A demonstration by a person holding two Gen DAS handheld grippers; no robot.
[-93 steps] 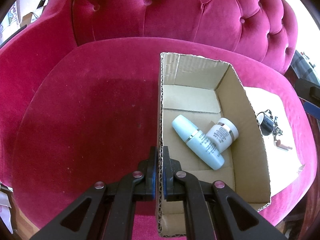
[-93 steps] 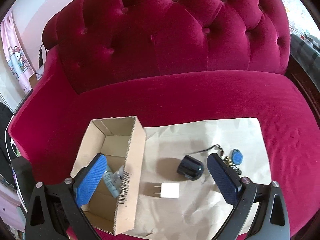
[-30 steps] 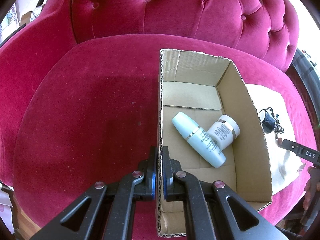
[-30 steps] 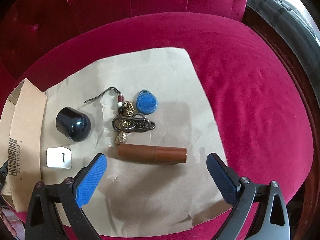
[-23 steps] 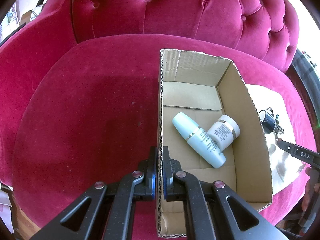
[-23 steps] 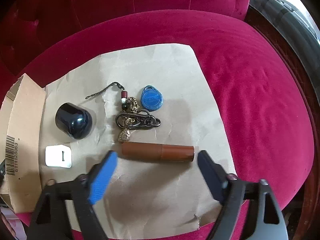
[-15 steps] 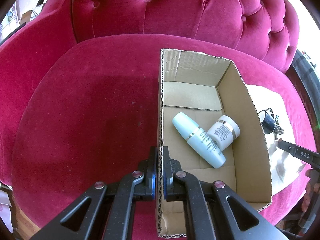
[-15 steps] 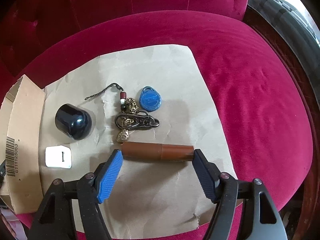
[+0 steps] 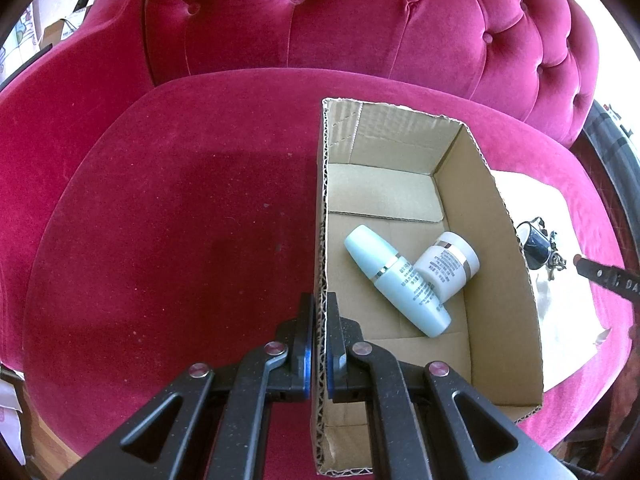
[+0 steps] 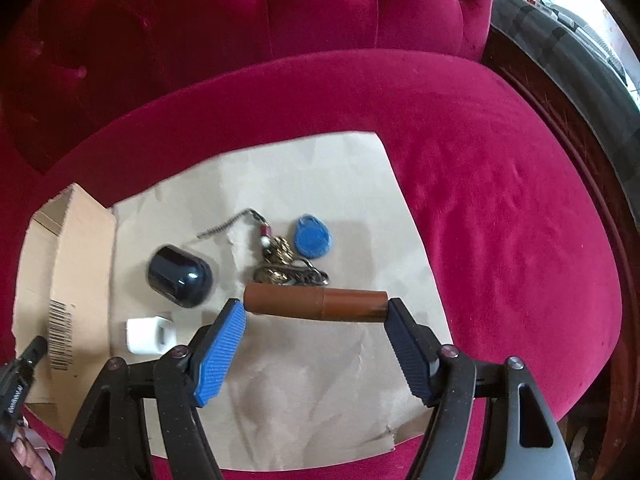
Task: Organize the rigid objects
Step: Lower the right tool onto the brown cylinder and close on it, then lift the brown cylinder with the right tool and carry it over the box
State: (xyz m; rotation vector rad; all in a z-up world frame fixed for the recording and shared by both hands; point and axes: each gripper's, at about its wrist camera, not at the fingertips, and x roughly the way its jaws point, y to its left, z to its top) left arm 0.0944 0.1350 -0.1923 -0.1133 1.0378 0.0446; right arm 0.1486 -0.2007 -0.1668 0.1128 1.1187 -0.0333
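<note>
My right gripper (image 10: 316, 312) is shut end to end on a brown tube (image 10: 316, 305) and holds it just above the brown paper sheet (image 10: 320, 380). On the paper lie a dark rounded cap (image 10: 179, 275), a white plug (image 10: 150, 335), a metal key chain (image 10: 288, 268) and a blue fob (image 10: 312, 236). My left gripper (image 9: 319, 340) is shut on the left wall of the cardboard box (image 9: 500, 216). Inside the box lie a pale blue bottle (image 9: 394, 280) and a white jar (image 9: 448, 266).
Everything rests on a crimson velvet sofa seat (image 9: 180, 240) with a tufted back (image 9: 360, 20). The box's outer wall with a barcode (image 10: 60, 332) stands left of the paper. The seat's front edge drops away below the paper; a dark object (image 10: 580, 40) lies beyond the sofa's right end.
The right gripper's jaws closed onto the ends of the brown tube and lifted it off the paper. The left gripper kept its grip on the box wall without moving.
</note>
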